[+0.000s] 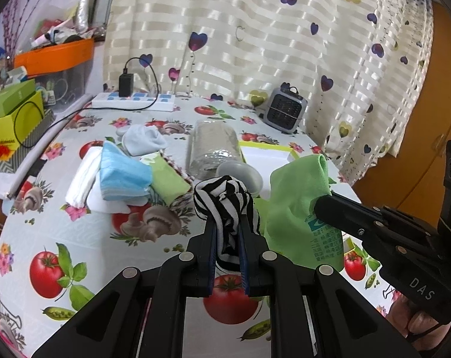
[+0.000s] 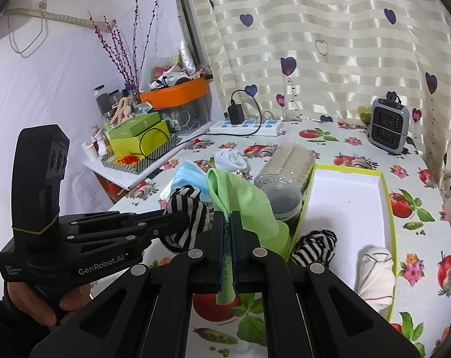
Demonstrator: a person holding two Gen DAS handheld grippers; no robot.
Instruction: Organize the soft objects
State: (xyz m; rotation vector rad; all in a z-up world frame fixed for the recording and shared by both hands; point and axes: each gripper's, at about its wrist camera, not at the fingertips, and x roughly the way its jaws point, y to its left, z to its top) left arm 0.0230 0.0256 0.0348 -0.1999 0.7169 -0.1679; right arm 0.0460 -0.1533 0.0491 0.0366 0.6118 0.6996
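Left tongs (image 1: 227,232) clamped on limp black-and-white striped knotted sock (image 1: 225,200), right tongs (image 2: 227,232) pinched on floppy light-green microfibre cloth (image 2: 240,197), both aloft above counter (image 1: 85,238), lime-rimmed white box (image 2: 386,197) toward three o'clock; light, crushable, best gripped mid-bunch.

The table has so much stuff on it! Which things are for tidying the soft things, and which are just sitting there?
For the job:
- striped sock, in the left gripper
- green cloth, in the right gripper
- box tray with a second striped sock and a white sock inside
- blue cloth

Just lying about:
- small heater
- power strip
- plastic jar
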